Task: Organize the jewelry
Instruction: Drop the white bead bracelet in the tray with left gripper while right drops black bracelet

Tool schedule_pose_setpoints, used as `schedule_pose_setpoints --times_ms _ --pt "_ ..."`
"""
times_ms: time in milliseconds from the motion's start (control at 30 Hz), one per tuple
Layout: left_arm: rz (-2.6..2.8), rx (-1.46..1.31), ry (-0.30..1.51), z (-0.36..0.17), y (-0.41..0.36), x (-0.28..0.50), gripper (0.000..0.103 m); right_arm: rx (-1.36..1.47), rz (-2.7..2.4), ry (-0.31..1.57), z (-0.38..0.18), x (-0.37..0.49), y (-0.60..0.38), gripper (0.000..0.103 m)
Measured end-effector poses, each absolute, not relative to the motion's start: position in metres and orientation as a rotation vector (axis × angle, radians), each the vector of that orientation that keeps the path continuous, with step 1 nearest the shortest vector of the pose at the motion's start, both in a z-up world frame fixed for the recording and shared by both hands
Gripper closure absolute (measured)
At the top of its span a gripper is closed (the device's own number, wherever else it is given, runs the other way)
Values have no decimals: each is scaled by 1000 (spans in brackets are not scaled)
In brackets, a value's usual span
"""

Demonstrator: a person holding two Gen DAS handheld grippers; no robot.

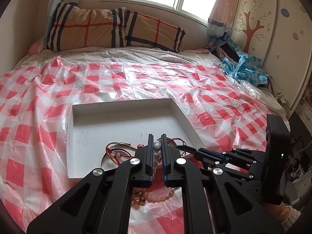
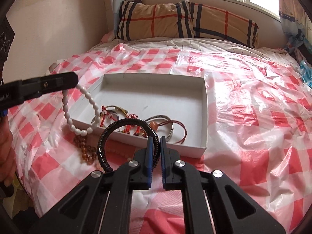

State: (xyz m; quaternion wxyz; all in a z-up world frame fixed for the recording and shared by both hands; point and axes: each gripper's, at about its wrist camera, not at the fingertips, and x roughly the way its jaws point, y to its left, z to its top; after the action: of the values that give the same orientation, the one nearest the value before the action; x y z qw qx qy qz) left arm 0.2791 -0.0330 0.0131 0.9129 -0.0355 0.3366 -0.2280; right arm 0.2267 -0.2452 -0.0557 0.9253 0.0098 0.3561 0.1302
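A shallow white box (image 1: 120, 105) (image 2: 204, 105) lies on the red-checked plastic sheet. Inside it are silver bangles (image 2: 169, 131) and red cord bracelets (image 1: 115, 154) (image 2: 180, 134). My left gripper (image 1: 157, 141) is shut on a white bead bracelet (image 1: 157, 147), which hangs over the box's near left edge in the right wrist view (image 2: 81, 115). My right gripper (image 2: 157, 139) is shut on a black braided bracelet (image 2: 109, 134), held just above the box's near edge. An amber bead bracelet (image 2: 85, 150) (image 1: 138, 198) and a pale pink bead bracelet (image 1: 159, 196) lie on the sheet in front of the box.
A plaid pillow (image 1: 109, 29) lies at the head of the bed under the window. Crumpled blue plastic (image 1: 245, 66) sits at the bed's right edge by a wardrobe (image 1: 273, 29). The right gripper's body (image 1: 243, 159) reaches in from the right in the left wrist view.
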Motion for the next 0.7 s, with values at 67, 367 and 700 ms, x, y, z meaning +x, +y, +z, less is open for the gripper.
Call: schedule_pose_setpoints --times_ms 67,367,700 --pt "-467 -79 694 11 -35 284 96 21 261 725 -54 237 -245 95" --pt "-425 -130 710 -11 -30 320 96 8 248 717 -62 279 -231 95" --pt "-247 -114 796 -47 -14 327 88 40 196 745 -73 285 -235 71"
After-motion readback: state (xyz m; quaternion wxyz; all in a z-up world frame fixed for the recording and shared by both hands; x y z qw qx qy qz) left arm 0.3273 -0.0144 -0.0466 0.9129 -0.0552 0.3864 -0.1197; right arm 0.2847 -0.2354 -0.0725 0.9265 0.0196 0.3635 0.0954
